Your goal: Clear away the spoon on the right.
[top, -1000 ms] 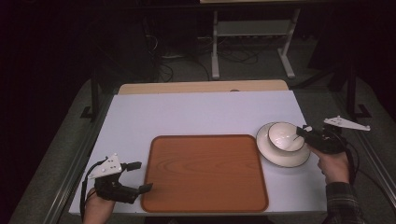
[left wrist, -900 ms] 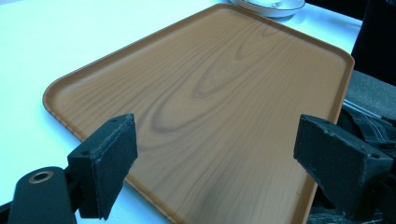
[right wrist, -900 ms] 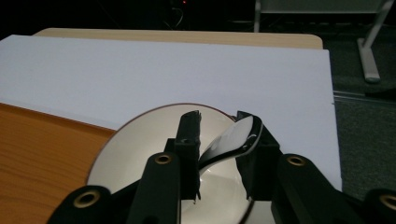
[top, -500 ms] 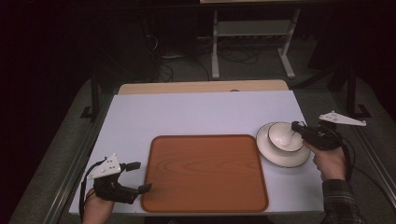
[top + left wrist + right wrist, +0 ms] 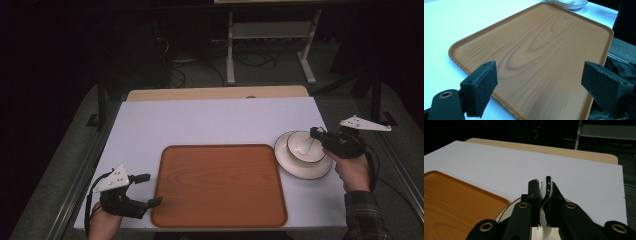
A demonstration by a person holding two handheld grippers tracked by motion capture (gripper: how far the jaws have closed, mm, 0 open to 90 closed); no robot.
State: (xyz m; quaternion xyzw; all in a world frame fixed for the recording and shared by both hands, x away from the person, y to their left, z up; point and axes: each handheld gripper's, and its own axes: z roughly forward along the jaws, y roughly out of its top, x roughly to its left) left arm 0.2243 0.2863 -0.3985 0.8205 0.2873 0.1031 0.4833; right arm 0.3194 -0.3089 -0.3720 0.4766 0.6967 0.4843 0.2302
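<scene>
Resting at about three o'clock on the smooth white table (image 5: 210,120), a round white bowl (image 5: 306,147) is seen seated on a glossy dark-rimmed saucer (image 5: 300,170), its thin rim clamped between the black foam pads of the right gripper (image 5: 316,134), whose jaws have just been closing on it. At centre a rounded rectangular tray (image 5: 220,185) with printed wood grain is laid flat. At eight o'clock the left gripper (image 5: 148,189) is held with jaws spread wide and nothing between them, just beside the tray's edge.

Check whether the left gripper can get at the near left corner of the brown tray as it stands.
Probably yes. The left gripper sits open just beside the tray, with bare table between them. The right gripper is busy at the bowl.
</scene>
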